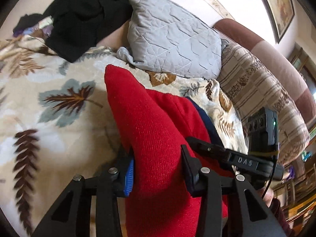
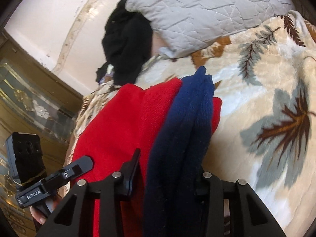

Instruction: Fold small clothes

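Red knitted garment [image 1: 156, 138] is being held up above the cream leaf-patterned plush blanket [image 1: 49, 90], gripped from both ends. A dark navy knitted piece [image 2: 183, 130] is being seen at full length only in the right wrist view, where it is draped over the red knit and running down between the fingers; in the left wrist view only a narrow navy edge [image 1: 207, 122] is being shown behind the red fabric.

Left gripper [image 1: 158, 169]: the jaws are being kept at a moderate gap, filled by a bunched fold of the red knit, with the blue pad [image 1: 129, 177] being pressed against the cloth. Right gripper [image 2: 167, 175]: the jaws are being closed onto both the navy and red layers, the fabric filling the gap.

A grey quilted pillow [image 1: 173, 37] and a heap of black clothing [image 1: 86, 13] are being seen in both views, well apart from the held garment. A striped beige-and-brown cushion [image 1: 262, 98] and a framed picture [image 1: 280, 6] are being shown only by the left wrist view; a gilt glass-fronted cabinet [image 2: 25, 102] is being shown only by the right.
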A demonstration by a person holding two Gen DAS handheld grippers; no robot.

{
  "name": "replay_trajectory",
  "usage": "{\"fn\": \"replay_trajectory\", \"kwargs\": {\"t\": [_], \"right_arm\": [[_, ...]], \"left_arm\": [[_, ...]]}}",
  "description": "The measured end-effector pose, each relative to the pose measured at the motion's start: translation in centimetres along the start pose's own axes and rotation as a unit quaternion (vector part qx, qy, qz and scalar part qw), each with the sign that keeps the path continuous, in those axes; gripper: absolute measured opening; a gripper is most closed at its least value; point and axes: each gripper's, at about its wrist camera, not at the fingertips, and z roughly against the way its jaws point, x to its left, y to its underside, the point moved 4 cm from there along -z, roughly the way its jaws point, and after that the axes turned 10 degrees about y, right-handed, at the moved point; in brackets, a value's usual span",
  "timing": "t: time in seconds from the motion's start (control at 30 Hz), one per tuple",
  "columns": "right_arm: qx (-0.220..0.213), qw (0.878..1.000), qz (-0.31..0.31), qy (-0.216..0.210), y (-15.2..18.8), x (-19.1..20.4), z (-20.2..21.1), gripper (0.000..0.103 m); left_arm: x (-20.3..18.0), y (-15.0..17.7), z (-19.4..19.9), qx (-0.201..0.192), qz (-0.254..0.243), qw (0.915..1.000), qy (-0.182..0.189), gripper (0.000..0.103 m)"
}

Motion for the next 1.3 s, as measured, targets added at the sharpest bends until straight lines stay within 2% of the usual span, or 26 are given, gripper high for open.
{"fn": "replay_trajectory", "kwargs": {"t": [0.1, 0.17, 0.2, 0.23, 0.33, 0.4, 0.47, 0.53, 0.6, 0.73, 0.93, 1.07, 1.17, 1.3], "right_arm": [[0.023, 1.000, 0.003, -0.006, 2.2, 0.8, -0.2, 0.043], [0.056, 0.998, 0.008, 0.023, 3.7, 0.7, -1.4, 0.051], [0.069, 0.996, 0.005, 0.048, 4.2, 0.3, -2.1, 0.054], [0.075, 0.995, -0.005, 0.067, 4.5, 0.0, -2.3, 0.063], [0.059, 0.995, -0.024, 0.078, 4.3, 0.5, -0.2, 0.065], [0.040, 0.994, 0.003, 0.105, 3.9, 1.4, 1.4, 0.065], [0.015, 0.989, 0.039, 0.143, 3.7, 2.8, 3.7, 0.065], [-0.013, 0.983, 0.069, 0.168, 3.9, 4.3, 6.3, 0.066], [-0.039, 0.979, 0.086, 0.179, 4.3, 5.7, 8.6, 0.067], [-0.084, 0.970, 0.105, 0.204, 5.4, 8.2, 13.0, 0.068], [-0.134, 0.964, 0.114, 0.197, 7.2, 11.2, 18.5, 0.068], [-0.153, 0.960, 0.122, 0.199, 8.0, 12.8, 20.7, 0.068], [-0.163, 0.958, 0.125, 0.200, 8.7, 13.7, 22.3, 0.069], [-0.175, 0.954, 0.130, 0.208, 9.5, 14.8, 23.9, 0.069]], "left_arm": [[0.3, 3.1, 1.3, 0.025, 0.005, 0.9990, -0.037, 0.044], [1.2, 4.8, 0.4, 0.058, 0.006, 0.9956, -0.074, 0.052], [2.1, 5.8, -0.2, 0.072, -0.002, 0.9910, -0.112, 0.054], [2.3, 6.0, 0.0, 0.060, -0.015, 0.9904, -0.124, 0.057], [1.2, 5.7, 2.5, 0.023, -0.054, 0.9838, -0.169, 0.066], [0.0, 5.4, 4.5, -0.019, -0.081, 0.9751, -0.206, 0.072], [-1.3, 5.5, 6.6, -0.054, -0.097, 0.9665, -0.231, 0.084], [-2.5, 6.0, 8.4, -0.077, -0.099, 0.9598, -0.251, 0.086], [-3.5, 6.4, 9.9, -0.095, -0.089, 0.9560, -0.263, 0.087], [-5.0, 6.7, 12.6, -0.105, -0.075, 0.9536, -0.272, 0.089], [-8.1, 7.7, 16.5, -0.135, -0.084, 0.9411, -0.299, 0.089], [-9.9, 7.9, 18.3, -0.150, -0.092, 0.9368, -0.302, 0.089], [-11.1, 8.1, 19.5, -0.164, -0.104, 0.9295, -0.314, 0.089], [-12.3, 8.3, 20.8, -0.176, -0.113, 0.9246, -0.318, 0.089]]}}
